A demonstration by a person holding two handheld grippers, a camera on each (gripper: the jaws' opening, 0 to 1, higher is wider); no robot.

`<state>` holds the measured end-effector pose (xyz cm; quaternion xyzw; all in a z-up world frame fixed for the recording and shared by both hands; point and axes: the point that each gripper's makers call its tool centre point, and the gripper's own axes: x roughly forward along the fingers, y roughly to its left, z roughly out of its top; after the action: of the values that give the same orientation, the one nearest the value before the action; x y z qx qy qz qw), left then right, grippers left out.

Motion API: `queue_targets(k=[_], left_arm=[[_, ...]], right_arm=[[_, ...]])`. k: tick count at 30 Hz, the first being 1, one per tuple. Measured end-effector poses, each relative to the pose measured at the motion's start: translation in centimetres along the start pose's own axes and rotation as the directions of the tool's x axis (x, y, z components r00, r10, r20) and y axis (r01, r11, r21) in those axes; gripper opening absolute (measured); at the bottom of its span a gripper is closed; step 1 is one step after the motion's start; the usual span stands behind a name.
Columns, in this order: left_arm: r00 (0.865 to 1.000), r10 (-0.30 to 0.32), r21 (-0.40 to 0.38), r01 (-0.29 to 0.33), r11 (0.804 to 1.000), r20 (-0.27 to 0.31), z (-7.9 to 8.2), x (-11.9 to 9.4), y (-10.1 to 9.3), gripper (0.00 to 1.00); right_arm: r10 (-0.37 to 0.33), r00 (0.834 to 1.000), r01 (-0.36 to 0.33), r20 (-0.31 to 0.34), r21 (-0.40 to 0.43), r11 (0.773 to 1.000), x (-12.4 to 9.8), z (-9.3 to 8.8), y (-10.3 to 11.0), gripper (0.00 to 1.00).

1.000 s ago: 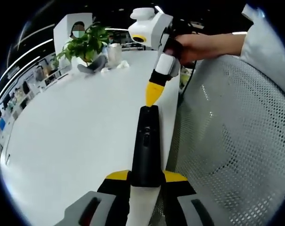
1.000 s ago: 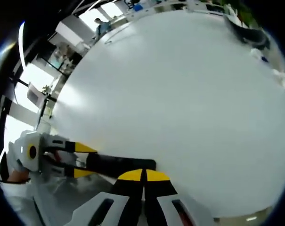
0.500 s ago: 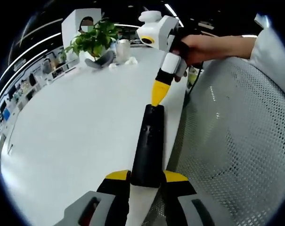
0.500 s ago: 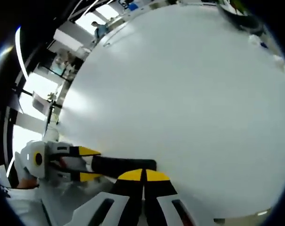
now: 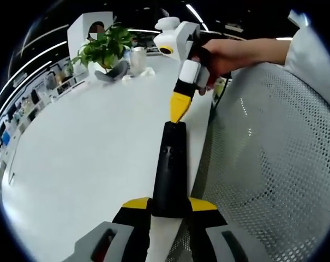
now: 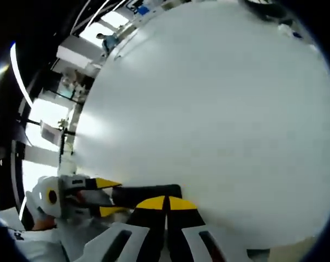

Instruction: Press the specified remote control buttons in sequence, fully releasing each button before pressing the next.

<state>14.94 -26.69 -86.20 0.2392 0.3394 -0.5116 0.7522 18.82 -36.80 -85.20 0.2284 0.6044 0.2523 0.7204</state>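
Left tool (image 5: 169,203) clamped black remote (image 5: 170,164); right tool (image 5: 179,109), tips together, poised over far end: press squarely, lift clear.

Black slim remote control (image 5: 170,169), lengthwise at white table edge.

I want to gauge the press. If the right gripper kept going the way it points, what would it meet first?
Probably the far end of the black remote; the right gripper tips hang just above it.
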Motion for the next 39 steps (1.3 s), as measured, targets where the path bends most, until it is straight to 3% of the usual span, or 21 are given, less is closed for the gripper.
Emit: queue_targets(k=[12, 22, 28, 33, 36, 39], left_arm=[[1.0, 0.002, -0.007, -0.002, 1.0, -0.001, 0.1, 0.0, 0.0, 0.25], [1.0, 0.001, -0.004, -0.001, 1.0, 0.0, 0.1, 0.0, 0.0, 0.25], [1.0, 0.001, -0.007, -0.001, 1.0, 0.003, 0.1, 0.1, 0.1, 0.25], [1.0, 0.001, -0.008, -0.001, 1.0, 0.004, 0.1, 0.1, 0.1, 0.25], [1.0, 0.001, -0.008, -0.001, 1.0, 0.005, 0.1, 0.1, 0.1, 0.25], [1.0, 0.001, -0.011, -0.001, 1.0, 0.006, 0.1, 0.1, 0.2, 0.25]], right_arm=[[0.006, 1.0, -0.006, -0.008, 0.054, 0.999, -0.1, 0.0, 0.1, 0.0], [0.037, 0.999, -0.038, -0.027, -0.03, 0.999, 0.3, -0.2, 1.6, 0.0], [-0.009, 0.999, 0.004, -0.053, -0.1, 0.995, 0.6, -0.6, 1.5, 0.0], [-0.011, 1.0, 0.01, -0.007, -0.11, 0.994, 0.2, 0.3, 1.4, 0.0], [0.023, 0.999, -0.025, -0.028, -0.071, 0.997, 0.4, 0.1, 1.6, 0.0], [-0.013, 0.999, 0.009, -0.048, -0.089, 0.996, 0.6, -0.3, 1.2, 0.0]])
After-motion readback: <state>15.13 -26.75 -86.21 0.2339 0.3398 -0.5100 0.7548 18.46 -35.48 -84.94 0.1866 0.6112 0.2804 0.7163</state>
